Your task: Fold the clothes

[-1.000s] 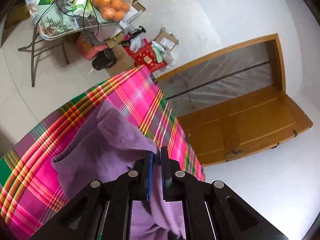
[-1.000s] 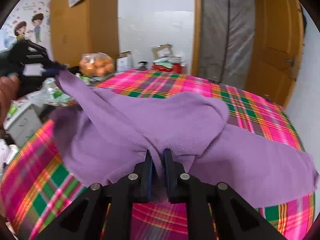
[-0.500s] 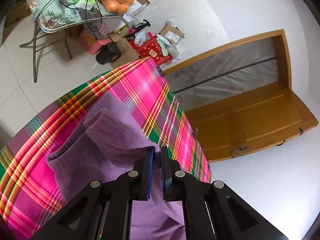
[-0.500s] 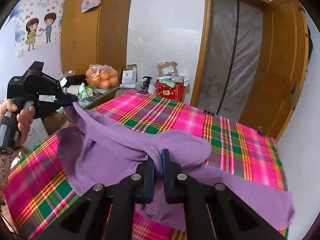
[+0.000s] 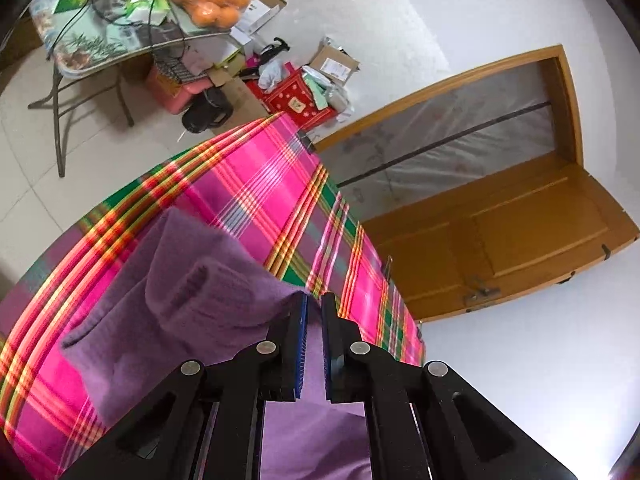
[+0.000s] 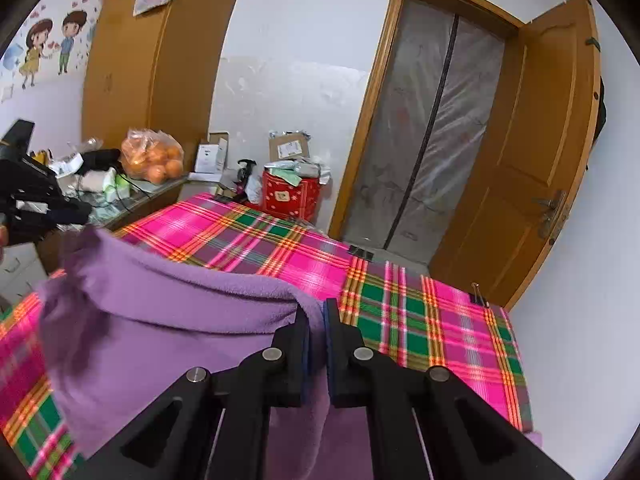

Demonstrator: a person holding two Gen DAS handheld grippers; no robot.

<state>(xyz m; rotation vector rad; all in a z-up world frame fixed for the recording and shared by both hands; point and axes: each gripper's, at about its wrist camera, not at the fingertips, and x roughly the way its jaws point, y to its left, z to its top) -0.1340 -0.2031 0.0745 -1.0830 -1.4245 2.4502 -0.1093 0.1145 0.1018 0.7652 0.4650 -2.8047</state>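
Observation:
A purple fleece garment (image 5: 208,292) hangs between my two grippers above a table covered with a pink and green plaid cloth (image 5: 256,184). My left gripper (image 5: 314,312) is shut on one edge of it, and folds fall away to the left and below. In the right wrist view my right gripper (image 6: 318,316) is shut on another edge of the garment (image 6: 168,320). From there the fabric stretches left to the left gripper (image 6: 82,216), held by a hand at the frame's edge. The garment's lower part is hidden behind the fingers.
A side table with a bag of oranges (image 6: 154,160) and cables stands beyond the plaid cloth's (image 6: 420,320) far left corner. A red box (image 6: 290,196) and cartons sit on the floor behind. A wooden door (image 6: 532,160) stands open at the right. Binder clips (image 6: 362,252) grip the cloth's edge.
My right gripper has risen and drawn back, lifting the garment so it spreads taut toward the left gripper. The left gripper has shifted a little, still holding its edge.

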